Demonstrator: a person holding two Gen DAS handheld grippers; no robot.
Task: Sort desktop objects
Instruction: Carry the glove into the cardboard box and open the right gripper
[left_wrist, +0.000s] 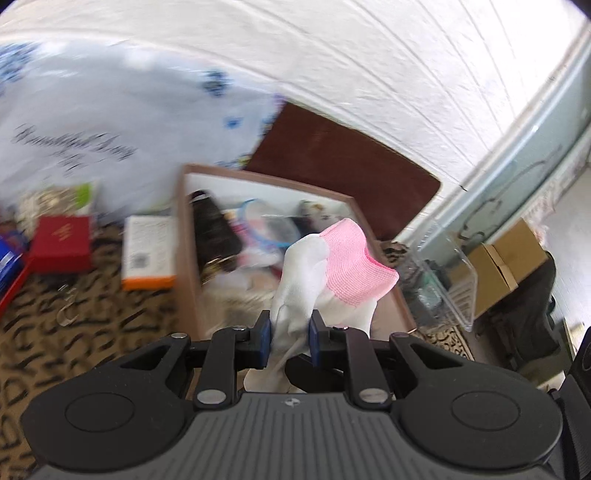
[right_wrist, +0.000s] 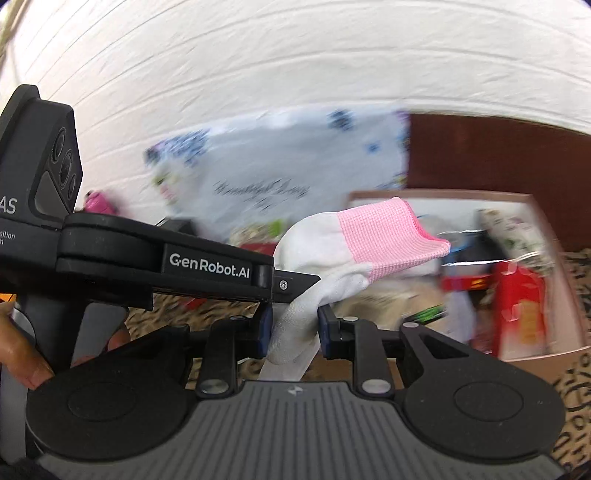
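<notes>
Pinching one white and pink glove (left_wrist: 332, 273) together, the left tongs (left_wrist: 289, 341) and right tongs (right_wrist: 294, 330) hold it up over the open box (left_wrist: 186, 251). It looks soft, light and floppy. Grab the bunched white part. Box walls stand close; above is free room

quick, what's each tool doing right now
left tool: shut on the glove
right tool: shut on the glove
</notes>
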